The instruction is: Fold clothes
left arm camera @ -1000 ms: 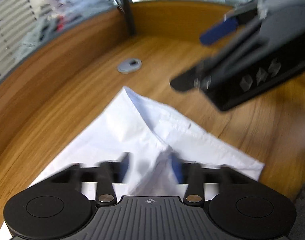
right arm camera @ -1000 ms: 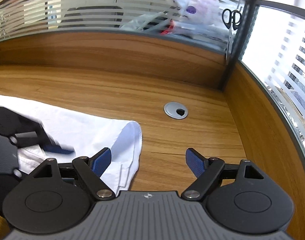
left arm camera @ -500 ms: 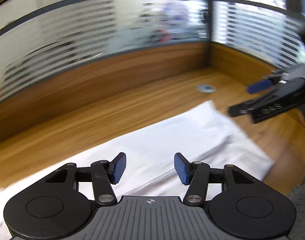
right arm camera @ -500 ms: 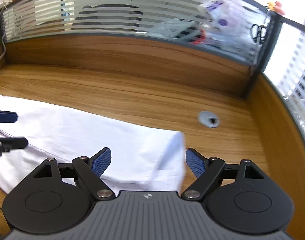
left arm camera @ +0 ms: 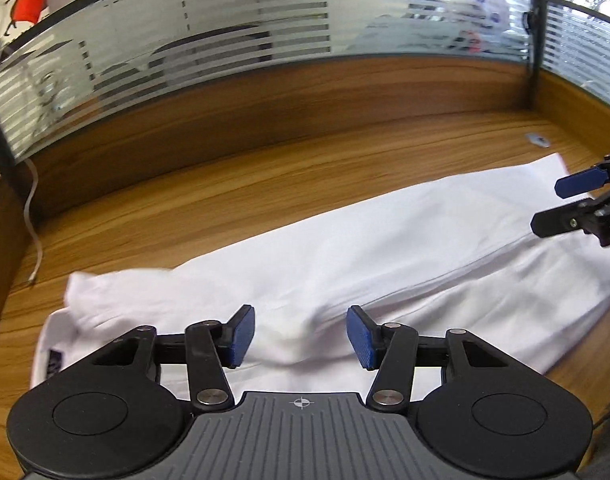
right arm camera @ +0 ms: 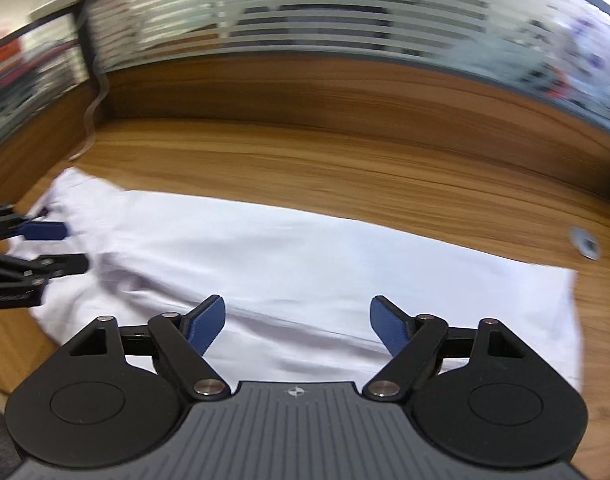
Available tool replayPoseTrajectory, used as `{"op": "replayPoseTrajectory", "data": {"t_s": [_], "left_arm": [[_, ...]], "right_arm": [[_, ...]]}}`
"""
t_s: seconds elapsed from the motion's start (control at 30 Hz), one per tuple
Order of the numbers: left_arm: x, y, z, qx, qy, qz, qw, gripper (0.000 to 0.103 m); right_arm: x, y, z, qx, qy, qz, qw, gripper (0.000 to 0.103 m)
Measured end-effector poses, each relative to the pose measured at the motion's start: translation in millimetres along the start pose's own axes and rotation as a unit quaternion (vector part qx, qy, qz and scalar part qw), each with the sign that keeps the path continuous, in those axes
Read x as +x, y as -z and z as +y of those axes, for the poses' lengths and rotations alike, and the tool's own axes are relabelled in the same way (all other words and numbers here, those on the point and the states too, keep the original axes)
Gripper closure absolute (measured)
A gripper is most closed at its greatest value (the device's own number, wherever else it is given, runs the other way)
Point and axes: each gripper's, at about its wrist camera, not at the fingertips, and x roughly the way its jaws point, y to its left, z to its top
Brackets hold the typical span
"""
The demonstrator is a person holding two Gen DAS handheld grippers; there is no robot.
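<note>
- Step in hand, by judgement: between folds, with the white cotton garment folded into a long band (left arm camera: pixel 385 256) lying flat on the brown wood-grain desk (left arm camera: pixel 225 196) and neither claw gripping it.
- Left black 2-finger gripper with blue pads (left arm camera: pixel 301 336): jaws at middling width and closing, a raised wrinkle of white cloth just ahead between the pads, no pad pressing on it.
- To the left of that claw: the band's bunched end with a small dark label (left arm camera: pixel 55 364), close to the desk's near edge; a thin white cable (left arm camera: pixel 33 216) well beyond, by the wooden wall.
- Next move likely calls for pinching this left end cleanly, through all layers, before lifting.
- Right black 2-finger gripper with blue pads (right arm camera: pixel 297 324): jaws wide, closing a little, empty, above the band's middle.
- Right of that claw: the band's square end (right arm camera: pixel 561 280), then bare wood and a small grey round cable grommet (right arm camera: pixel 583 243).
- Open room: bare desk beyond the cloth up to the frosted striped glass partition (left arm camera: pixel 265 36); little room at the near edge.
</note>
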Motion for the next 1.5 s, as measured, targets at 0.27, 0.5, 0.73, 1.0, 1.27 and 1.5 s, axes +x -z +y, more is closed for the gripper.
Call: {"op": "replayPoseTrajectory", "data": {"t_s": [0.27, 0.5, 0.73, 1.0, 1.27, 1.5], "left_arm": [[15.0, 30.6, 48.5, 0.017, -0.001, 0.029, 0.9994, 0.083], [35.4, 48.8, 74.9, -0.016, -0.01, 0.064, 0.9978, 0.084], [36.8, 55.6, 76.8, -0.033, -0.008, 0.061, 0.9976, 0.084], [32.8, 62.2, 82.9, -0.052, -0.017, 0.059, 0.9968, 0.084], [34.0, 60.4, 83.6, -0.059, -0.03, 0.064, 0.9958, 0.084], [34.3, 56.6, 79.6, -0.065, -0.044, 0.069, 0.9945, 0.083]], "right_arm": [[44.7, -1.2, 90.3, -0.049, -0.094, 0.033, 0.994, 0.069], [84.3, 0.0, 135.1, -0.088, -0.127, 0.058, 0.986, 0.072], [104.0, 3.7, 122.7, -0.062, -0.062, 0.049, 0.995, 0.099], [89.6, 20.1, 63.5, -0.014, -0.004, 0.041, 0.999, 0.103], [60.6, 48.0, 11.7, -0.047, 0.037, 0.032, 0.998, 0.103], [38.0, 65.8, -37.6, -0.041, 0.045, 0.022, 0.998, 0.103]]}}
